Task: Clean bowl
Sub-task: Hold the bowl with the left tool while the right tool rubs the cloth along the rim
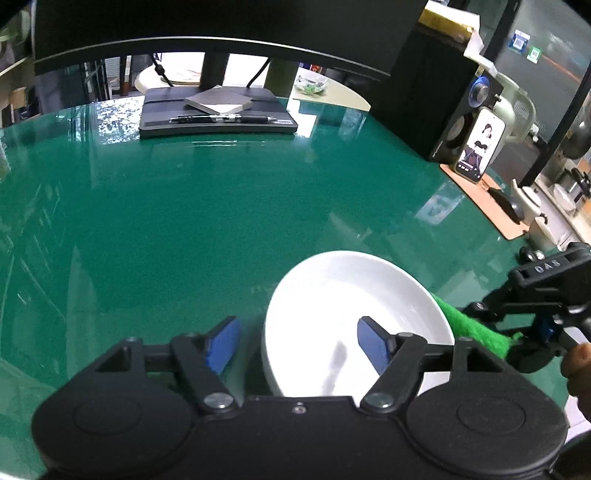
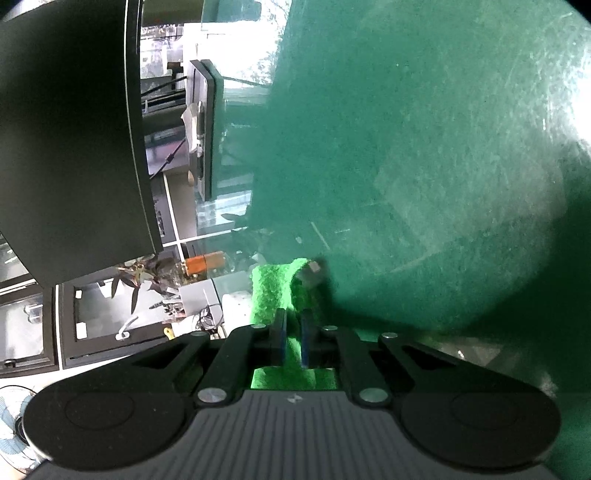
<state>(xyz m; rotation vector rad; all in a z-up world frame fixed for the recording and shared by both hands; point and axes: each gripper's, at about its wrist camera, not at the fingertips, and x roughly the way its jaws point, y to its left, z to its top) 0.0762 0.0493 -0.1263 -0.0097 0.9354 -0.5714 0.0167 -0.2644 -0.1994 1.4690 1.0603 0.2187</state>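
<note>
A: What did the left wrist view show?

B: The left claw (image 1: 299, 345) was spread wide, clasping nothing; its blue fingertips (image 1: 221, 345) stood on either side of the near rim of the white bowl (image 1: 354, 306), one outside the rim, the other over the inside. The bowl sat on the green desk (image 1: 184, 221) towards the near edge; whether the tips touched the rim I could not tell.

A: And the other claw?

B: The right claw (image 1: 476, 314) came in from the right edge, pinching a green cloth (image 1: 469, 325) that lay against the bowl's right rim; part of a hand (image 1: 578, 365) showed behind it.

A: Anything further back?

B: A monitor (image 1: 207, 33) stood at the far edge, with a pen (image 1: 221, 119) and a small grey block (image 1: 218, 101) lying on its base; a speaker (image 1: 436, 103) was at the far right corner, with a phone (image 1: 480, 146) propped against it, its screen lit.

A: And the right wrist view?

B: The camera was rolled sideways; the right claw (image 2: 293, 343) was clenched on the green cloth (image 2: 277, 291), which bunched out ahead of the fingertips over the green desk (image 2: 424, 129). The monitor (image 2: 70, 129) filled the left side; the bowl was out of that view.
</note>
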